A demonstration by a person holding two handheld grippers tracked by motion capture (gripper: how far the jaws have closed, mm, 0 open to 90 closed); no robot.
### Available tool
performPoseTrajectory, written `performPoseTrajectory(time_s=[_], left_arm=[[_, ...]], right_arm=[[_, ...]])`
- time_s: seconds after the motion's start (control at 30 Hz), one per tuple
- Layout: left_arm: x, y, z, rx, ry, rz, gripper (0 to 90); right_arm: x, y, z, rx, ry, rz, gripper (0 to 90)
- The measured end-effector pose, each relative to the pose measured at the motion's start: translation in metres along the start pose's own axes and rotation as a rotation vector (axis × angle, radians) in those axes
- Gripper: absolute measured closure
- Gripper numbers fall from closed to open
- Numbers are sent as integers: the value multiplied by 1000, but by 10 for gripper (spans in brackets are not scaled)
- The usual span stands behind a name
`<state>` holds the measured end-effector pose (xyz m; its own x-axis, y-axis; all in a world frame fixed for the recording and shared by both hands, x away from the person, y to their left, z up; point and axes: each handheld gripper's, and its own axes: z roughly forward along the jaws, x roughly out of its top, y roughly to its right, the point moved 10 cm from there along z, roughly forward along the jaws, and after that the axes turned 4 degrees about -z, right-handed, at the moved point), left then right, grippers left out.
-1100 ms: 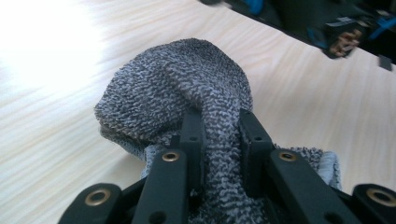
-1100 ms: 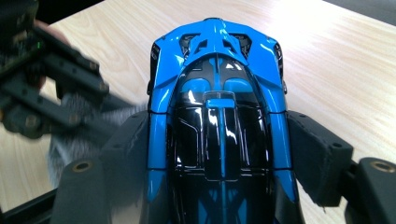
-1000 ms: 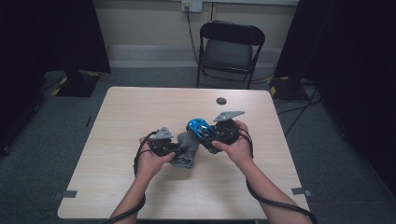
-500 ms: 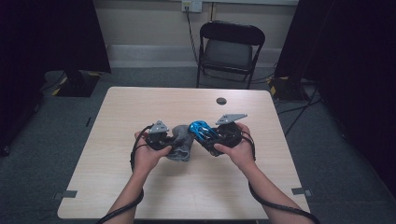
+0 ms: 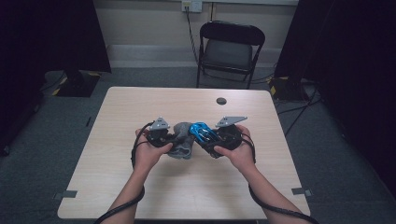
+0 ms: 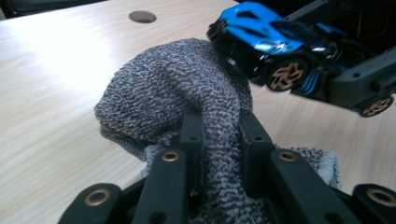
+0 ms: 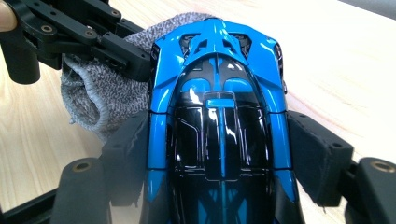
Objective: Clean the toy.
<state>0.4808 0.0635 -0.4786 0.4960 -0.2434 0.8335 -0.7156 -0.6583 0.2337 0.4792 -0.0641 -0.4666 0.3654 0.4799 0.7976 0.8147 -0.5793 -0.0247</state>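
Seen from above, left to right. At far left a dark curtain hangs over a grey floor. The wooden tabletop point(image 5: 116, 186) fills the middle ground, bare around the hands except for a small round hole point(image 5: 221, 101) near its far edge.

Left hand-held gripper point(image 5: 169, 139): held in the person's left hand point(image 5: 148, 150) above the middle of the tabletop, its jaws closed tight on a pinched fold of a grey knitted cloth point(image 5: 183, 145). In the left gripper view the cloth point(image 6: 187, 93) bulges up beyond the two black pads and covers part of the tabletop point(image 6: 56, 70) behind it; a paler edge of it trails out at the lower right.

Centre: the cloth touches the nose of a blue and black toy car point(image 5: 201, 132), which is lifted off the tabletop and tilted. In the left gripper view the car point(image 6: 275, 42) leans against the top of the cloth, bronze wheels showing.

Right hand-held gripper point(image 5: 214, 144): held in the right hand point(image 5: 238, 151), jaws spread wide and clamped on the car's two flanks. In the right gripper view the car point(image 7: 219, 121) hides most of the cloth point(image 7: 93, 98), and the left hand-held gripper point(image 7: 145, 64) lies just beside the car's front corner.

Beyond the tabletop stands a folding chair point(image 5: 229, 49) against the wall, with cables on the floor at right.
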Motion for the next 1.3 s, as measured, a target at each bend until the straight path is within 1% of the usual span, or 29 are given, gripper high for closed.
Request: performPoseTrajectory(time_s=[0.03, 0.13, 0.17, 0.27, 0.3, 0.37, 0.4, 0.53, 0.57, 0.6, 0.77, 0.8, 0.9, 0.93, 1.0, 1.03, 1.1, 1.3], left_arm=[[2, 3, 1, -6, 6, 1, 754], [4, 6, 2, -7, 8, 4, 754], [5, 8, 3, -18, 15, -13, 755], [5, 8, 4, -20, 20, -14, 755], [5, 11, 5, -33, 22, -13, 754], [4, 14, 8, -45, 17, -15, 755], [3, 15, 9, -48, 16, -9, 755], [3, 16, 12, -50, 14, -2, 755], [3, 16, 14, -54, 16, -6, 755], [2, 17, 15, -57, 9, -3, 755], [0, 25, 22, -83, 3, 6, 755], [0, 25, 22, -83, 3, 6, 754], [0, 34, 27, -99, 0, 15, 754], [0, 34, 27, -99, 0, 15, 754], [-1, 39, 30, -104, -1, 15, 754], [-3, 44, 32, -116, -6, 17, 754], [-4, 47, 34, -123, -10, 25, 754], [-6, 58, 37, -148, -10, 33, 753]], right_arm=[[0, -1, 0, -1, 1, -2, 282], [1, -1, 0, -6, -1, -10, 281], [1, -1, -1, -5, 1, -10, 282], [2, -1, -2, -6, 2, -9, 282], [2, -1, -2, -2, 2, -7, 282], [3, -1, -2, -1, 8, -3, 282], [3, -1, -2, 2, 7, -1, 282], [2, 1, 0, -3, 5, 7, 281], [2, 2, 0, -3, 3, 8, 282], [2, 4, 1, -5, 2, 9, 282], [3, 7, 3, -10, -1, 18, 282], [4, 7, 3, -13, 1, 16, 282], [5, 9, 2, -21, 0, 23, 282], [5, 9, 2, -21, 0, 23, 282], [5, 11, 2, -23, -4, 27, 282], [5, 12, 2, -27, -6, 29, 282], [6, 13, 3, -27, -9, 28, 282], [8, 16, 1, -36, -4, 50, 282]])
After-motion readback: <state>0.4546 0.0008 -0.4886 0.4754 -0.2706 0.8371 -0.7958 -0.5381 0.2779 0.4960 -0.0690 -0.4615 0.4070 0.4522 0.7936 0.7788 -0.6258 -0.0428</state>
